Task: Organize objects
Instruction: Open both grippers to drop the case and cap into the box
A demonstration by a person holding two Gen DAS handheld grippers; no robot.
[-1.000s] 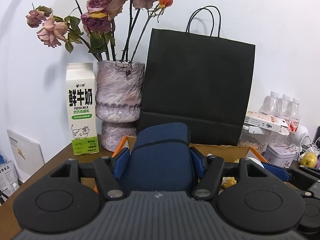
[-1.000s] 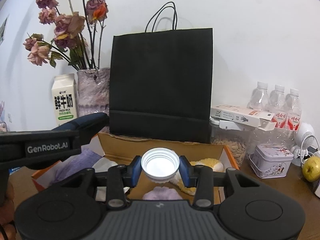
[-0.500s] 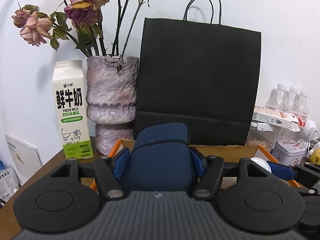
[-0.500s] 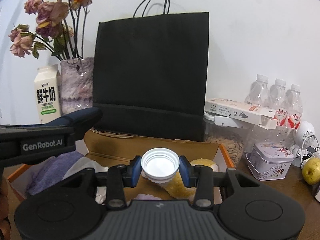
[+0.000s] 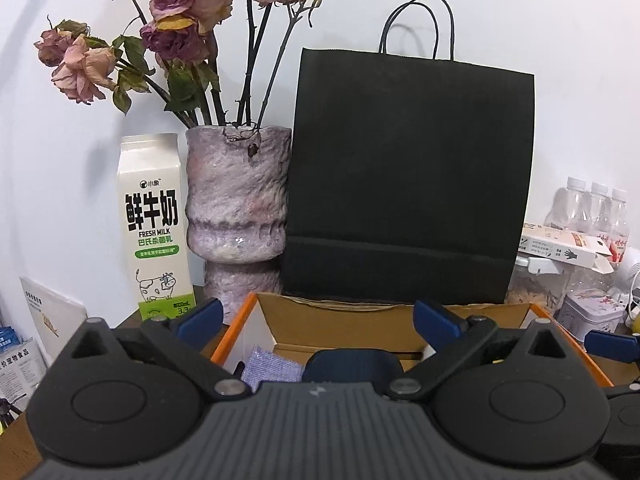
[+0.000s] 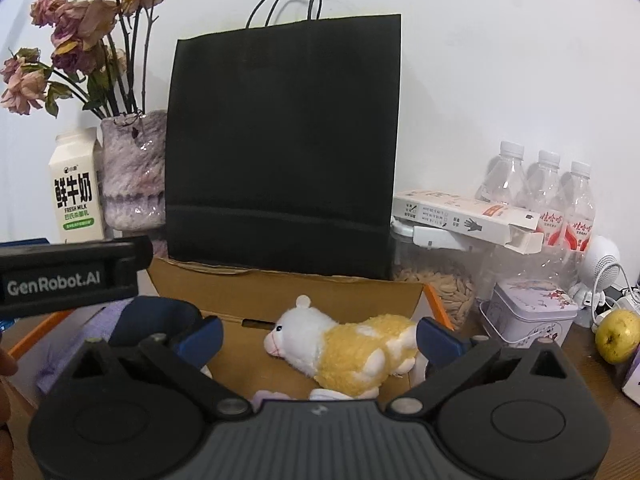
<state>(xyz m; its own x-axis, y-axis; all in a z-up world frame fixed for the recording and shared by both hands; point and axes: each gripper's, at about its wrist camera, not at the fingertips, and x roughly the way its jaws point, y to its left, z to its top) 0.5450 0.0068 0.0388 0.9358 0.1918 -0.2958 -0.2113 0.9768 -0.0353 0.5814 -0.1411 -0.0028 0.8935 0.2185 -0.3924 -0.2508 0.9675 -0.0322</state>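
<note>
A plush toy, white at the head and yellow over the back, is seen only in the right wrist view, lying on its side on the floor of the cardboard box. A printed card propped at the far left is shown only by the left wrist view, while a yellow-green fruit on the table is shown plainly only by the right one.

The left tool is held spread wide above the box, with nothing pinched between its blue fingertips. The right tool is likewise spread, and nothing is gripped by it.

The dark blue pouch is found inside the box, low between the left tool's fingers and apart from both; a lilac cloth lies just beside it. In the right view the same pouch is seen at the box's left end, partly hidden by the left tool's body. It appears rounded, soft and matte.

The box is closed in at the back by a black paper bag standing against its rear wall, with a vase and a milk carton to the left. Its right side is crowded by a seed jar, a tin and water bottles. Open room is left above the box.
</note>
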